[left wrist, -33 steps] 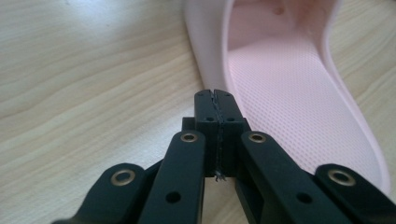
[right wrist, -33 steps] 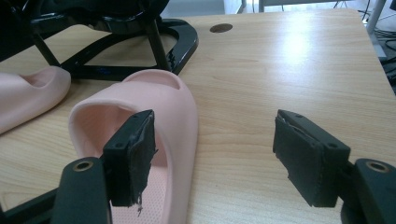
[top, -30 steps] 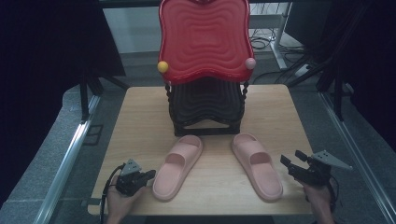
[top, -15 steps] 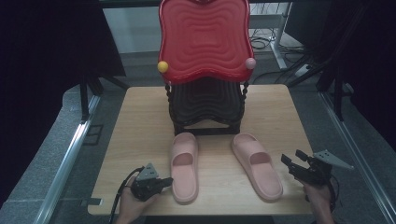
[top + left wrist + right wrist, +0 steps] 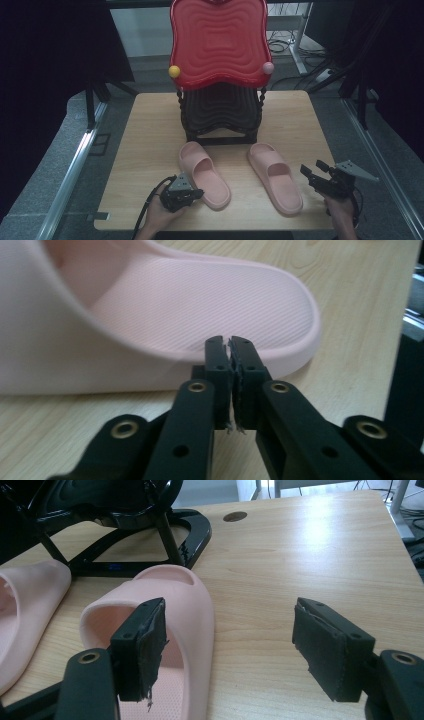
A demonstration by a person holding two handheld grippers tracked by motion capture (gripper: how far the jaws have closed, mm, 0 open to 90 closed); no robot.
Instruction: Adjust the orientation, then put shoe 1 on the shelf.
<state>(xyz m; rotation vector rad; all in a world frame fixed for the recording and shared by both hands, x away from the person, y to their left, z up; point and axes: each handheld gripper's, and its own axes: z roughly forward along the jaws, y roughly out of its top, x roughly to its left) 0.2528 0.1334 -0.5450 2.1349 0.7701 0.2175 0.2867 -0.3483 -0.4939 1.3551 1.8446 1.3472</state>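
From the high view, the person's left hand (image 5: 159,215) comes in at the bottom edge and holds the left gripper (image 5: 197,192) low over the wooden table (image 5: 150,130), its jaws pointing sideways at the heel end of the left pink slipper (image 5: 204,173) and set right against its edge. The right hand (image 5: 342,212) holds the right gripper (image 5: 311,173) near the table's right edge, its jaws aimed towards the right pink slipper (image 5: 275,177) and standing apart from it. Both slippers lie side by side on the front half of the table, toes towards the black rack (image 5: 220,115) that carries the red wavy tray (image 5: 219,40). Against the earlier frames, the left hand has travelled from the table's left front corner across to the slipper, and that slipper's heel now sits swung further to the right, while the right hand and its slipper lie as before. In the left gripper view, the two black jaws are almost together, only a thin slit between the pads, having just begun to part; nothing sits between them, and their tips meet the rim of the slipper's heel. In the right gripper view, the jaws stand wide apart with bare table between them, the right slipper's open heel just behind the left pad (image 5: 145,645).
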